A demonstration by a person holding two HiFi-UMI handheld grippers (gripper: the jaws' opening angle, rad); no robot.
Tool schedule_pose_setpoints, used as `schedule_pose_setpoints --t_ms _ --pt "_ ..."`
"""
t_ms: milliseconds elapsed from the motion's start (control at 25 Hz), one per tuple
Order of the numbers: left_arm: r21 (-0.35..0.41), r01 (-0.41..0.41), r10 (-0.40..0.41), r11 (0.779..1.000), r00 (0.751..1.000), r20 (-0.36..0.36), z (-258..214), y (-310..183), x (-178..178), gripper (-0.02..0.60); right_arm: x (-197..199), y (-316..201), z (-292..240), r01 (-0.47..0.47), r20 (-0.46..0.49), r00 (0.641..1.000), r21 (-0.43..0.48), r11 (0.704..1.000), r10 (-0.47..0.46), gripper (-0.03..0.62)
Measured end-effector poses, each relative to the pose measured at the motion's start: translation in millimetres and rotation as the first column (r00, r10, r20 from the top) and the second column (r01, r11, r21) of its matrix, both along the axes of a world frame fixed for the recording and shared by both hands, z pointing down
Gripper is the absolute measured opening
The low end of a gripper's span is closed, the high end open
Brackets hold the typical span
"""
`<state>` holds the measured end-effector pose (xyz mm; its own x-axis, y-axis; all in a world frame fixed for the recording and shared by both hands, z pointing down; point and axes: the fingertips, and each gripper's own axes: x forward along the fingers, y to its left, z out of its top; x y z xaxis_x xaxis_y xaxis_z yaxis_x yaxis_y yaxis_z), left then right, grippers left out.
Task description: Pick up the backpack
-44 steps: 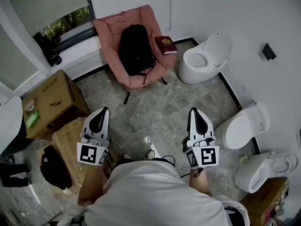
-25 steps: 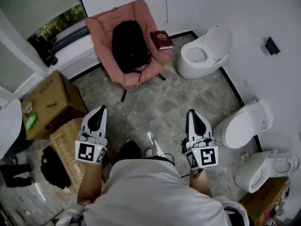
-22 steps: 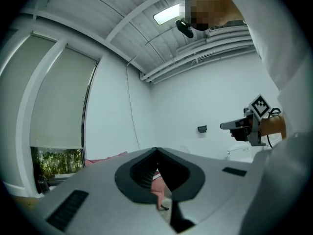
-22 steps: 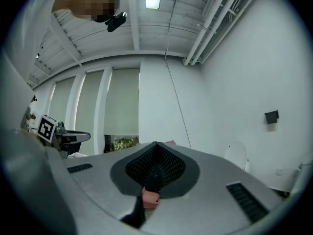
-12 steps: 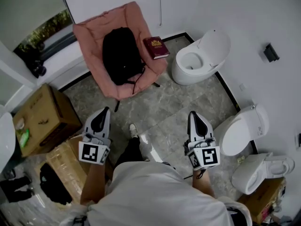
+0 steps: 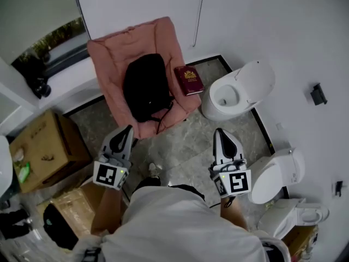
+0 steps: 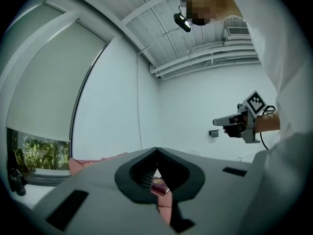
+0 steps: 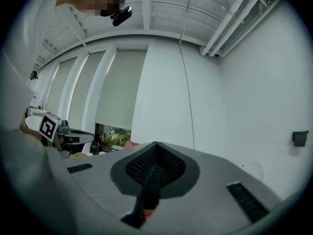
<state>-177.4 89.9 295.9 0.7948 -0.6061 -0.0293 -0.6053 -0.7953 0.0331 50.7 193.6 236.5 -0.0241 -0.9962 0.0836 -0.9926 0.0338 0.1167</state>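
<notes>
The room has a grey stone floor point(image 6: 191, 138) and white walls, with a window on the left side. A pink chair point(image 6: 163, 40) stands against the far wall. The black backpack point(image 6: 144, 89) lies on that chair. It leans up the chair's back, and its bottom end sits on the seat. Its long side runs away from the person, from the front of the seat up toward the wall. A thin black strap point(image 6: 162, 118) hangs over the front edge of the seat. A red book point(image 6: 188, 81) lies on the chair just beside the backpack, on its right. A white toilet point(image 6: 237, 94) stands to the right of the chair, and there are more toilets further right. Brown cardboard boxes point(image 6: 43, 146) sit on the left. The person holds both grippers out level, side by side, pointing at the chair. The left gripper point(image 6: 127, 130) has its jaws pressed together with nothing in them. The right gripper point(image 6: 218, 131) also has its jaws together and holds nothing. Neither one touches the backpack yet. The backpack is in front of both, between the lines they point along, but much closer to the left one. The left gripper's tip is near the front of the seat, just left of the hanging strap. The right gripper is well apart from the bag. So I think the left gripper will get there first, and its jaws must open before they can grab.
</notes>
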Motion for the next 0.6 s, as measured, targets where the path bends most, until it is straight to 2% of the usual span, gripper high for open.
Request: schedule_pose_setpoints --t_ms 200,400,600 --pt "0.022 -0.056 0.056 0.998 0.998 0.03 -7 -39 19 0.014 12 -31 6 -0.03 0.03 0.999 0.0 1.0 0.03 0.021" --pt "0.018 -0.08 0.08 0.997 0.996 0.032 -8 -65 50 0.014 50 -49 13 -0.078 0.066 0.995 -0.013 0.997 0.079 0.021" --pt "0.015 -0.054 0.053 0.998 0.998 0.044 -7 -85 77 0.014 76 -91 17 -0.025 0.082 0.996 -0.006 1.0 0.026 0.021"
